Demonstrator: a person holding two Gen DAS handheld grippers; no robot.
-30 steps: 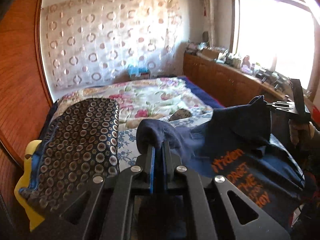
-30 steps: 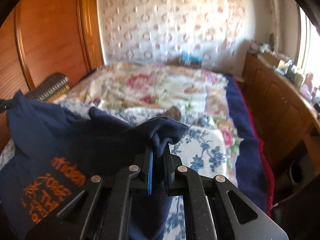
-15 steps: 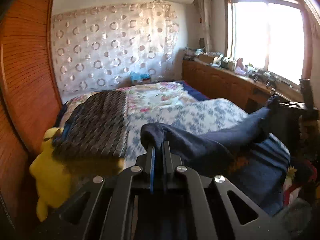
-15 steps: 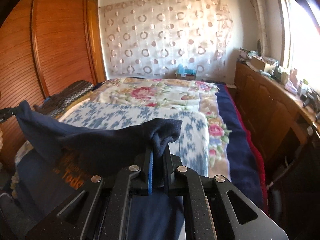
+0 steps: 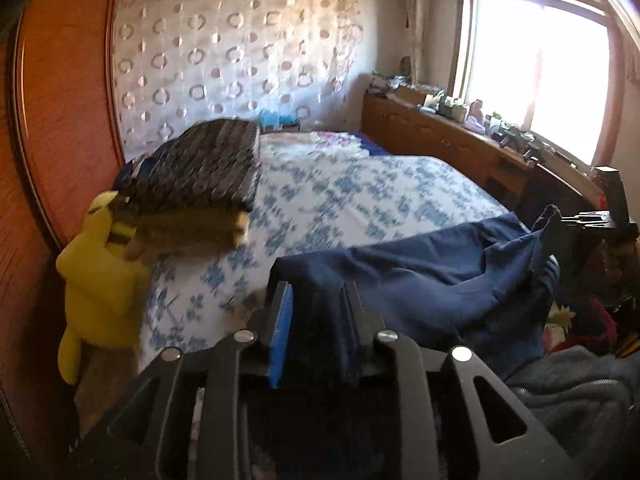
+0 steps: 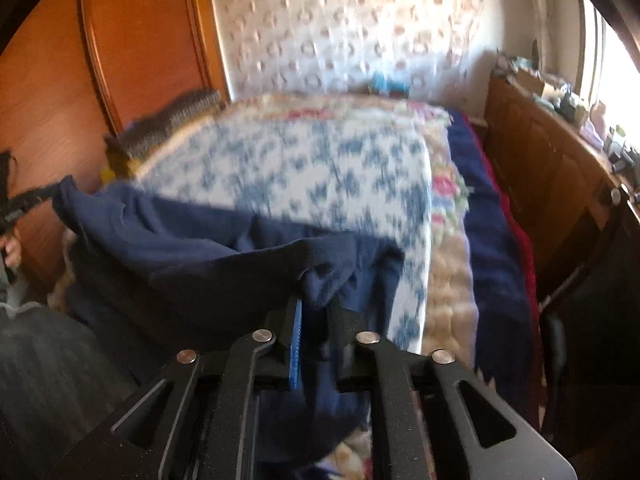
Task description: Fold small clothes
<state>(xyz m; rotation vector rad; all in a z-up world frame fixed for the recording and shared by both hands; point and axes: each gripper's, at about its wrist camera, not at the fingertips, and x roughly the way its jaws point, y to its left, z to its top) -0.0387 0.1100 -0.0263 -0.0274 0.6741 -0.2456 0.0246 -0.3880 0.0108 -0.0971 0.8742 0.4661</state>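
A navy blue T-shirt [image 5: 420,276] lies spread across the near edge of the bed, hanging over it; it also shows in the right wrist view [image 6: 192,248]. My left gripper [image 5: 316,300] has its jaws parted, with the shirt's left edge loose between them. My right gripper [image 6: 318,312] has its jaws parted a little, with a fold of the shirt between them. The right gripper shows at the far right of the left wrist view [image 5: 592,220]. The left gripper shows at the far left of the right wrist view [image 6: 24,200].
The bed carries a blue-and-white floral cover [image 5: 360,192]. A dark patterned folded blanket [image 5: 200,168] lies on a yellow plush toy [image 5: 96,280] at the left. A wooden wardrobe [image 6: 132,48] stands left, a cluttered wooden sideboard [image 5: 460,140] right. Grey cloth [image 5: 580,392] lies near right.
Both grippers have come down and back toward the bed's near edge, laying the shirt flat. Both jaws have parted from their tight pinch. The shirt's orange print no longer shows.
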